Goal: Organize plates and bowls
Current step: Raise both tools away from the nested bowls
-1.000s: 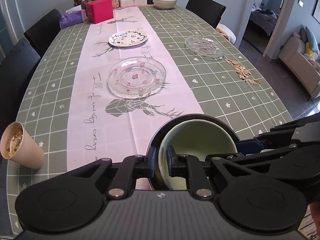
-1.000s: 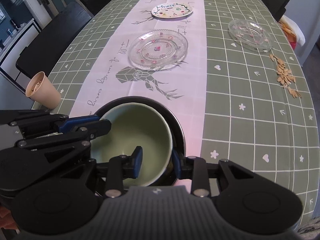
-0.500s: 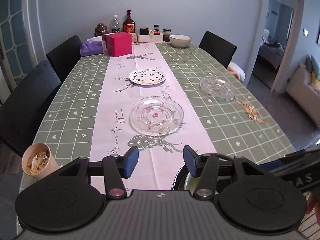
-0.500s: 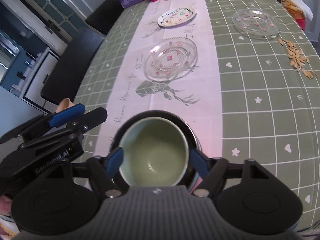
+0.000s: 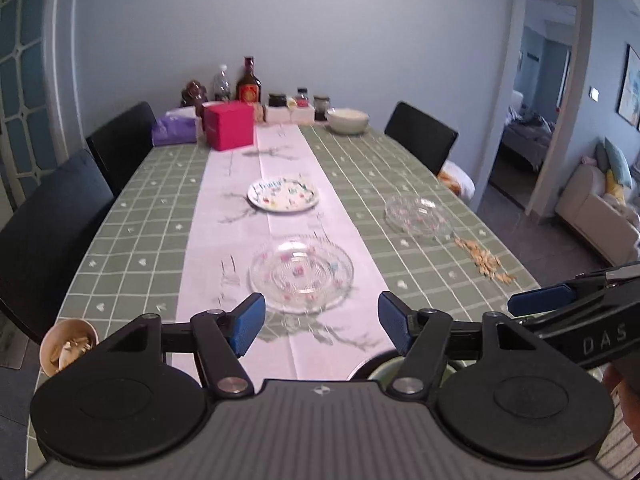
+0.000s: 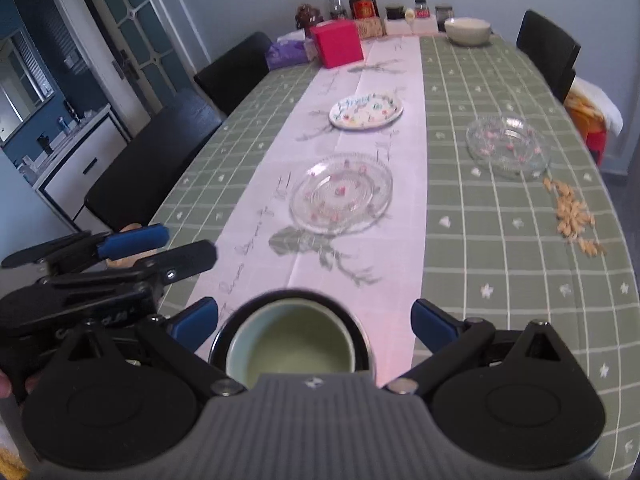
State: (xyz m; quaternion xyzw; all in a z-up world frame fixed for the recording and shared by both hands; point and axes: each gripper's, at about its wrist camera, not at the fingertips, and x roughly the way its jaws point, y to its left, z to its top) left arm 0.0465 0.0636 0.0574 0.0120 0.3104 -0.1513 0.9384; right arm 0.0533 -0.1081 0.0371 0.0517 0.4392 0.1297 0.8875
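With both the left gripper (image 5: 322, 326) and right gripper (image 6: 314, 326) opening empty, either could knock the pale green ceramic bowl (image 6: 290, 342) nested at six o'clock.

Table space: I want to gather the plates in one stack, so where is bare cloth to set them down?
Free: the green checks left of the runner, between the near glass plate and the black chairs; also the near right corner below the scattered seeds. Crowded: the far end, around the pink box and bottles.
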